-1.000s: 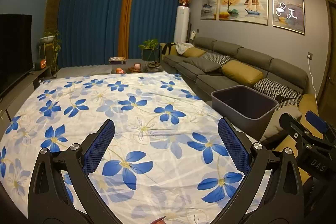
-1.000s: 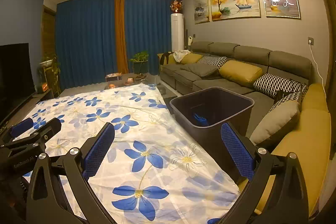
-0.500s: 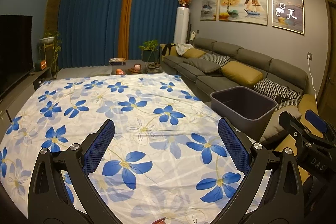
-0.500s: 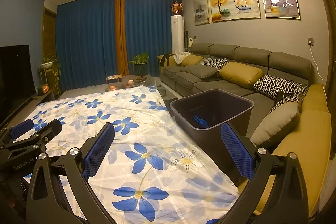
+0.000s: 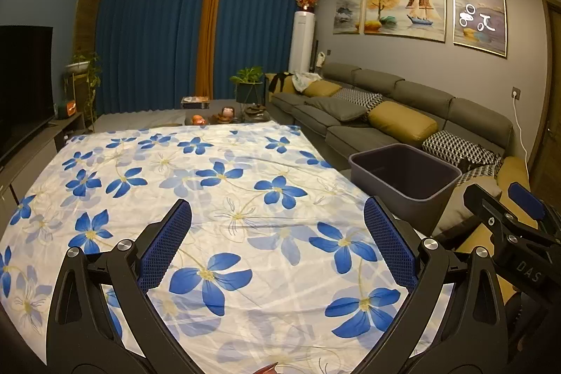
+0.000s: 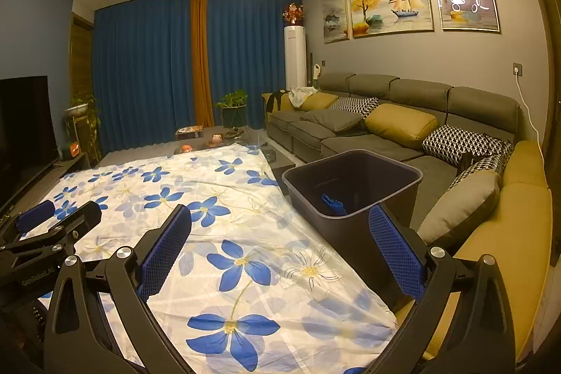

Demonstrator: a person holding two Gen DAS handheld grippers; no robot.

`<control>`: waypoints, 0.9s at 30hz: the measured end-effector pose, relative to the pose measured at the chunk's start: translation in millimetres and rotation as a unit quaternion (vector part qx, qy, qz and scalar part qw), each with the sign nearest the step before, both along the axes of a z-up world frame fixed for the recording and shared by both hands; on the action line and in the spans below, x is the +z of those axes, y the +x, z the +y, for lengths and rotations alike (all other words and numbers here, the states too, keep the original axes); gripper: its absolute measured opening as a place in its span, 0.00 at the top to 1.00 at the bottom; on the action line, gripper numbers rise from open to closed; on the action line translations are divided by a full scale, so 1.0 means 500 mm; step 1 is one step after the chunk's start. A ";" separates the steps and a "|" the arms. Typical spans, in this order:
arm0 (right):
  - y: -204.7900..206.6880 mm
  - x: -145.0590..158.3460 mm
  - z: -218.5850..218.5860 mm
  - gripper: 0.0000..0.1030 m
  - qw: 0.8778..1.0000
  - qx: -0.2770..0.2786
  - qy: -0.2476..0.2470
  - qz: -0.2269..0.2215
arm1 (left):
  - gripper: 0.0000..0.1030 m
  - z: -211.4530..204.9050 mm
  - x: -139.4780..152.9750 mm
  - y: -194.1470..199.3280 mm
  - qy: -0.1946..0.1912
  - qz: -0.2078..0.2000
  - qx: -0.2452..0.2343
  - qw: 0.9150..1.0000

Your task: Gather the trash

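Note:
A dark grey bin (image 6: 354,188) stands at the right edge of the flowered cloth (image 6: 224,205); a blue item (image 6: 333,205) lies inside it. The bin also shows in the left wrist view (image 5: 403,176). My left gripper (image 5: 277,246) is open and empty above the cloth (image 5: 210,184). My right gripper (image 6: 280,251) is open and empty, its right finger in front of the bin's near wall. A small reddish bit (image 5: 266,368) peeks in at the bottom edge of the left wrist view. No loose trash shows on the cloth.
A grey sofa (image 6: 385,128) with yellow and patterned cushions runs along the right wall. A low table (image 5: 224,116) with small objects and a potted plant (image 5: 249,86) stand beyond the cloth. A TV (image 5: 21,86) and cabinet are on the left.
Both grippers have tilted up and drawn back slightly; the bin and cloth sit a little lower in the views. Jaws stay open.

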State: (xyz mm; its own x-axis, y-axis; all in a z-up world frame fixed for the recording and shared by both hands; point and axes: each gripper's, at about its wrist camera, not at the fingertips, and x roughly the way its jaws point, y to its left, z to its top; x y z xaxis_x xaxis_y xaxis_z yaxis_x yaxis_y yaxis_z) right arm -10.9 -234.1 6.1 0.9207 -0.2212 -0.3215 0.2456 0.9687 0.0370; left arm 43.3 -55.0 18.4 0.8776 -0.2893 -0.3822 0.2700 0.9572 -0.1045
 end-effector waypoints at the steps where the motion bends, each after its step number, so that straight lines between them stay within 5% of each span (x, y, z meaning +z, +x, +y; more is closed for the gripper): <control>1: -0.001 0.000 -0.001 0.05 1.000 0.000 0.000 0.000 | 0.06 -0.001 0.001 0.001 0.000 0.000 0.000 1.000; 27: -0.005 0.001 -0.008 0.05 1.000 -0.002 0.004 -0.001 | 0.06 -0.007 0.000 0.000 0.001 0.003 -0.002 1.000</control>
